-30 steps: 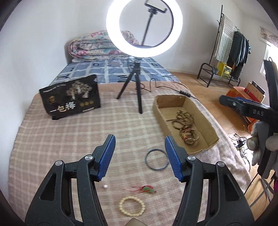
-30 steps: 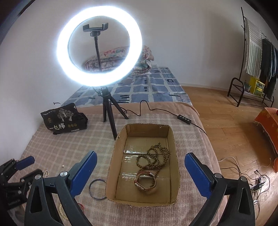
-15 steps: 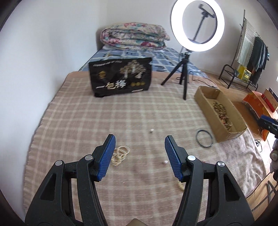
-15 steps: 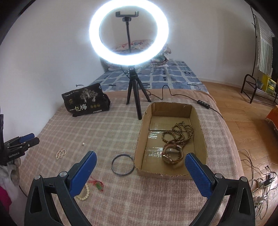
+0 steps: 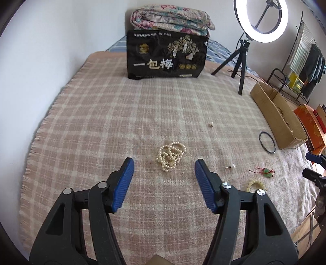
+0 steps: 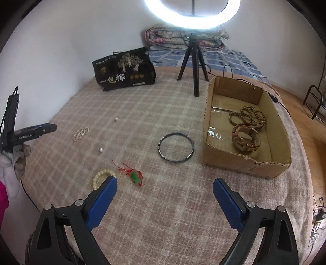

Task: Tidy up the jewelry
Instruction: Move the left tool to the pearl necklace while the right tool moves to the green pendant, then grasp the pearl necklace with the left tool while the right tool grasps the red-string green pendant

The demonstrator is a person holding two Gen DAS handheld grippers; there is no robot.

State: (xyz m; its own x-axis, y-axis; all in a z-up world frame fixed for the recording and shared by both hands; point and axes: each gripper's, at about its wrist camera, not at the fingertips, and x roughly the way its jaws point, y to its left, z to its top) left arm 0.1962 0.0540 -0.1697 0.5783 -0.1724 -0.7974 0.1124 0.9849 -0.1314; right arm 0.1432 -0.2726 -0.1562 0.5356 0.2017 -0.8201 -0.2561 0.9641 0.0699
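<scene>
A pearl necklace lies coiled on the plaid blanket just ahead of my open, empty left gripper; it also shows in the right wrist view. My right gripper is open and empty, low over the blanket. Ahead of it lie a dark bangle, a green pendant on red cord and a cream bead bracelet. Two loose pearl earrings lie nearby. The cardboard box holds brown prayer beads and a watch.
A black snack bag stands at the back of the bed. A ring light on a tripod stands beside the box, its cable trailing right. Folded quilts lie behind. The bed edge drops off to the right.
My left gripper has swung left and come down over the pearl necklace. My right gripper has pulled back and left from the box, bringing the bangle, pendant and bracelet into view.
</scene>
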